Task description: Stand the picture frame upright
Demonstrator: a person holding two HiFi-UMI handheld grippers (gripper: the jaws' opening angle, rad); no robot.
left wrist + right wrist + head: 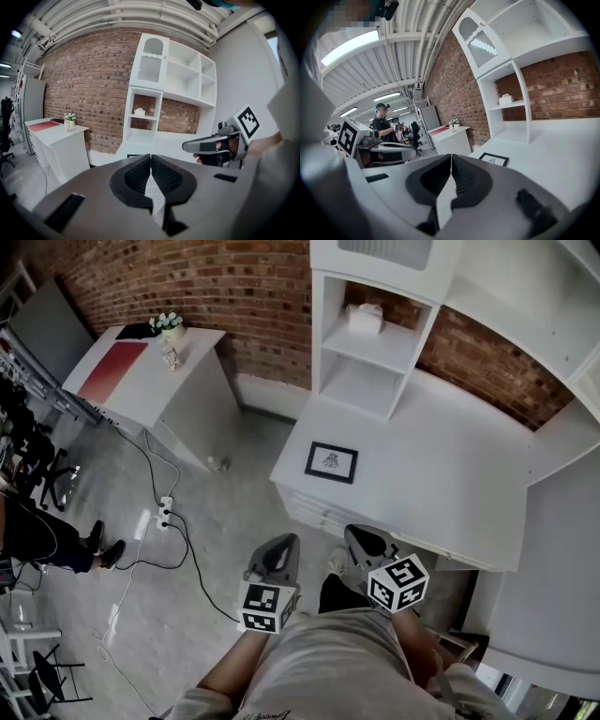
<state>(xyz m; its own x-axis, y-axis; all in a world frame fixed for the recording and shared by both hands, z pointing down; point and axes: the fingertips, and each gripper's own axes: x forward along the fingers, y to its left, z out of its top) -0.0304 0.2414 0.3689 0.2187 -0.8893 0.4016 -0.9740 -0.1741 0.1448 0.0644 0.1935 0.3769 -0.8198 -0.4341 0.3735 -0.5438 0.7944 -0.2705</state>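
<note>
A black picture frame (pixel 331 462) with a white mat lies flat near the left edge of the white desk (pixel 441 474). It also shows lying flat in the right gripper view (pixel 493 159), ahead and to the right of the jaws. Both grippers hover short of the desk's front edge, well apart from the frame. My left gripper (pixel 284 544) (pixel 150 157) is shut with nothing between its jaws. My right gripper (pixel 362 536) (pixel 451 157) is likewise shut and empty. Each gripper shows beside the other in the gripper views.
A white shelf unit (pixel 375 343) stands at the back of the desk against the brick wall, with a small white box (pixel 365 318) on one shelf. A white side table (pixel 141 371) with flowers stands at the left. Cables and a power strip (pixel 161 512) lie on the floor. A person (pixel 37 531) sits far left.
</note>
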